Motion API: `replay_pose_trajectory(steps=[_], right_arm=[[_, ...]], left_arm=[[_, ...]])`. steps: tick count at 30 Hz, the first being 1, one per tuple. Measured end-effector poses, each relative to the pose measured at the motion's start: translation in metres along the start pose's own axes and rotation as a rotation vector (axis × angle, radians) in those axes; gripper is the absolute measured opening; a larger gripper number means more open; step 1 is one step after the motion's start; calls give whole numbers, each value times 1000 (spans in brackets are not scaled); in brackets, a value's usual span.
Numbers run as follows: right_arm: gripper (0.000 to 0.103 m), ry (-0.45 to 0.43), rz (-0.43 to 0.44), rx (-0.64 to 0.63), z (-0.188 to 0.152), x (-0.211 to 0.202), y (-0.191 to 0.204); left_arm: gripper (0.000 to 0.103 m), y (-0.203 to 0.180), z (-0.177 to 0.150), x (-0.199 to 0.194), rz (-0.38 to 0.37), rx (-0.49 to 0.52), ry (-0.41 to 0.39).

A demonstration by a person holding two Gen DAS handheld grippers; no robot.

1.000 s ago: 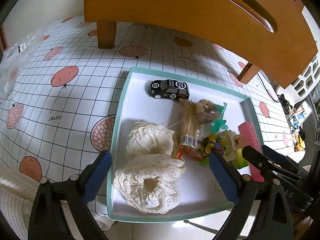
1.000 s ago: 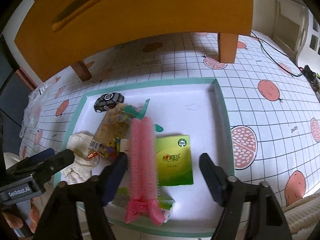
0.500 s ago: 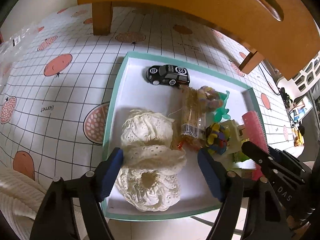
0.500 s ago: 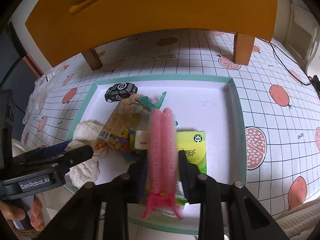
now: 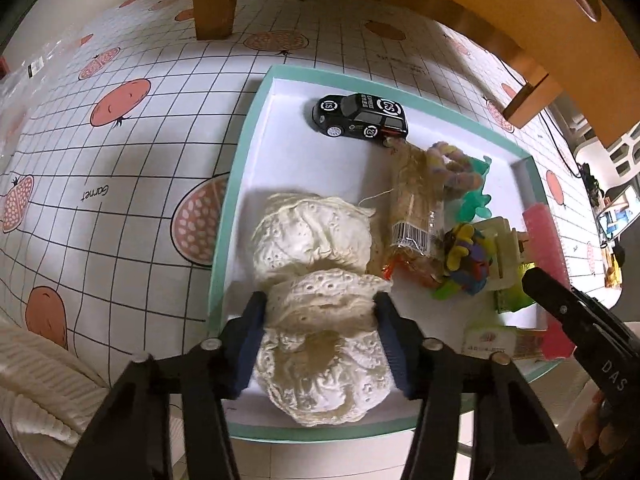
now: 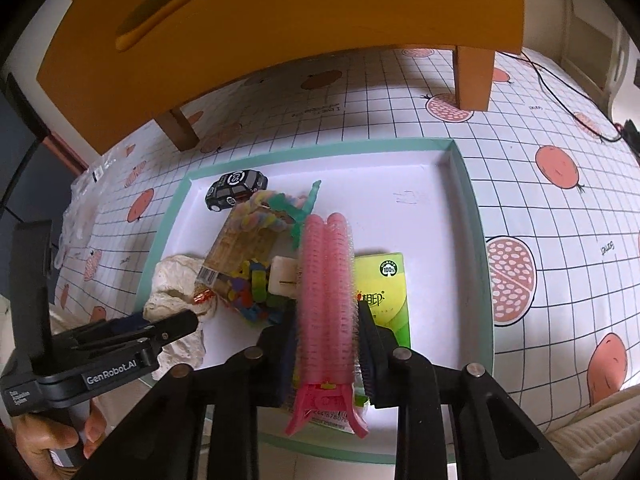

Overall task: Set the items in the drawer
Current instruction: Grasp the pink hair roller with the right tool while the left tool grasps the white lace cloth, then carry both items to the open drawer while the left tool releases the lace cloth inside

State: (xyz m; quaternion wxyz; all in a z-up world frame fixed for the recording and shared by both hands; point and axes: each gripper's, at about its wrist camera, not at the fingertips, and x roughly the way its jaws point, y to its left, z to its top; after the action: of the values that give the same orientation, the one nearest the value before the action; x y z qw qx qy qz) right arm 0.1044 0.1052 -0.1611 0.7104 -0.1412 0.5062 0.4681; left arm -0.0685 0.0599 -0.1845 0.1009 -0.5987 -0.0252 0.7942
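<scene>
Pinching the lace bundle (image 5: 320,320) at lower centre with my left hand-held gripper (image 5: 320,332), and the pink hair clip (image 6: 326,280) with my right hand-held gripper (image 6: 326,344); soft lace could slip free, bristles snagging the green packet (image 6: 384,292).

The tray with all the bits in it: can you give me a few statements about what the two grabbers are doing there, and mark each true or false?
1. The right gripper is closed on the pink hair roller clip. True.
2. The left gripper clamps the black toy car. False: it squeezes the cream lace fabric; the car lies untouched.
3. The green packet lies in the teal tray. True.
4. The tray sits on bare wood. False: on a fruit-print grid cloth.
</scene>
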Motion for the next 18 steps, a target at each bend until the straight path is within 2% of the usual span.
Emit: replay_pose_trajectory(steps=[1, 3, 6, 12, 18], right_arm=[[28, -4, 3, 8, 0, -1, -1], [28, -13, 3, 25, 1, -3, -4], [28, -29, 10, 47, 1, -6, -7], [28, -48, 9, 52, 1, -9, -8], [28, -96, 10, 81, 3, -19, -12]], left_arm=[[48, 0, 0, 0, 0, -4, -1], [35, 1, 0, -1, -2, -17, -3], [28, 2, 0, -2, -25, -34, -8], [22, 0, 5, -5, -36, -51, -42], [22, 10, 7, -21, -68, -109, -130]])
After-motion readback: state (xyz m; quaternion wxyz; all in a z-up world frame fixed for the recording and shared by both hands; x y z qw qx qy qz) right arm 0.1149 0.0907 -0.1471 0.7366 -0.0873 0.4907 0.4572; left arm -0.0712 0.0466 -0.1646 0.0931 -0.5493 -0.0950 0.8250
